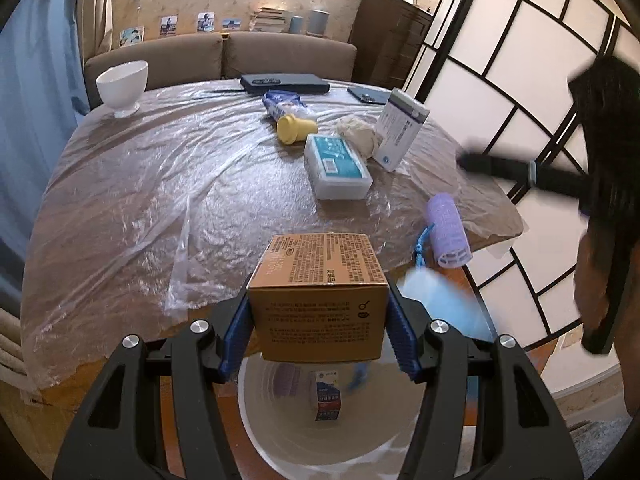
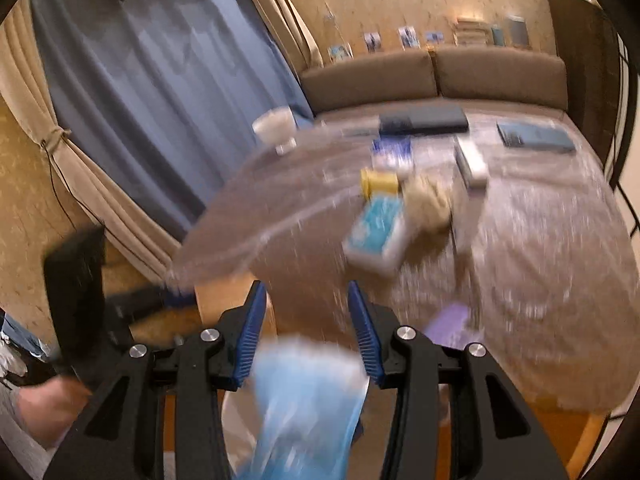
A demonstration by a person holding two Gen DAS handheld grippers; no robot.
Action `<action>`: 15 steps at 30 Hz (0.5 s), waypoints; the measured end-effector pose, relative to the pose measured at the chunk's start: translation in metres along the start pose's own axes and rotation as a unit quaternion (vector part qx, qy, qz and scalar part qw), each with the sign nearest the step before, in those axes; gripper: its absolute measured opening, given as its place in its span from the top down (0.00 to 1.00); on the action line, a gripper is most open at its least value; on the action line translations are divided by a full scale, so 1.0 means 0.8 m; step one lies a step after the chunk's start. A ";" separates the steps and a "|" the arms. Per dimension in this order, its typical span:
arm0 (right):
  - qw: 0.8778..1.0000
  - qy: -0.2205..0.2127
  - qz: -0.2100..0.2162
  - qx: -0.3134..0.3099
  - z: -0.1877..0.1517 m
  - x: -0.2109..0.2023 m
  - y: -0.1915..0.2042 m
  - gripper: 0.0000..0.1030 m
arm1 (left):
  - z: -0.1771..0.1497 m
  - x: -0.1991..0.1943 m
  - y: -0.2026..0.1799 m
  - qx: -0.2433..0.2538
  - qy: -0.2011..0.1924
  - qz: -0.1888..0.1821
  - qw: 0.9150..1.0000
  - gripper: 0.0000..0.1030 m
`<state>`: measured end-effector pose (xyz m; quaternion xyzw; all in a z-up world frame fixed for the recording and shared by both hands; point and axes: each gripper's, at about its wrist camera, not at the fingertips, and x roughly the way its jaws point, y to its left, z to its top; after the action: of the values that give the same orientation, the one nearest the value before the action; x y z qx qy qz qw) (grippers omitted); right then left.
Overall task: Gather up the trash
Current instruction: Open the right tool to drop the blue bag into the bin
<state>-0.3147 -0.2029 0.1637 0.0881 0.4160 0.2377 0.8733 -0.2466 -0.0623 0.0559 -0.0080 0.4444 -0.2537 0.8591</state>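
Left gripper (image 1: pixel 318 322) clamps your brown box (image 1: pixel 318 292) directly above the bin (image 1: pixel 280 436).
Right gripper (image 2: pixel 306 334) gapes over the bin, blue mask (image 2: pixel 304 408) loose between its fingers, apparently being dropped.

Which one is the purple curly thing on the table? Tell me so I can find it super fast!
Start at the big table covered in crinkly clear plastic and go to its near right edge. The purple hair roller lies there on its side, past the white and teal packet. It is the only purple thing, a ribbed tube with open ends.
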 end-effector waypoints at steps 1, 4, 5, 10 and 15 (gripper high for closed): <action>1.000 -0.002 -0.004 -0.008 0.004 0.001 0.005 0.59 | -0.002 0.001 0.000 0.000 0.001 0.002 1.000 0.42; 0.999 0.010 -0.023 -0.047 0.006 0.004 0.015 0.58 | -0.007 0.003 0.002 -0.003 0.003 0.008 1.000 0.42; 0.998 0.017 -0.019 -0.052 0.001 0.004 0.013 0.58 | -0.009 0.001 0.004 -0.005 0.002 0.011 1.000 0.42; 0.996 0.072 -0.032 -0.040 -0.047 0.017 0.005 0.58 | -0.015 -0.003 0.017 -0.021 0.006 0.015 1.000 0.42; 0.994 0.098 -0.046 0.018 -0.085 0.027 -0.023 0.49 | -0.016 0.000 0.015 -0.018 0.011 0.017 1.000 0.42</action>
<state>-0.3491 -0.2113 0.0993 0.0606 0.5072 0.1972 0.8368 -0.2512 -0.0489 0.0452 -0.0136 0.4587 -0.2314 0.8578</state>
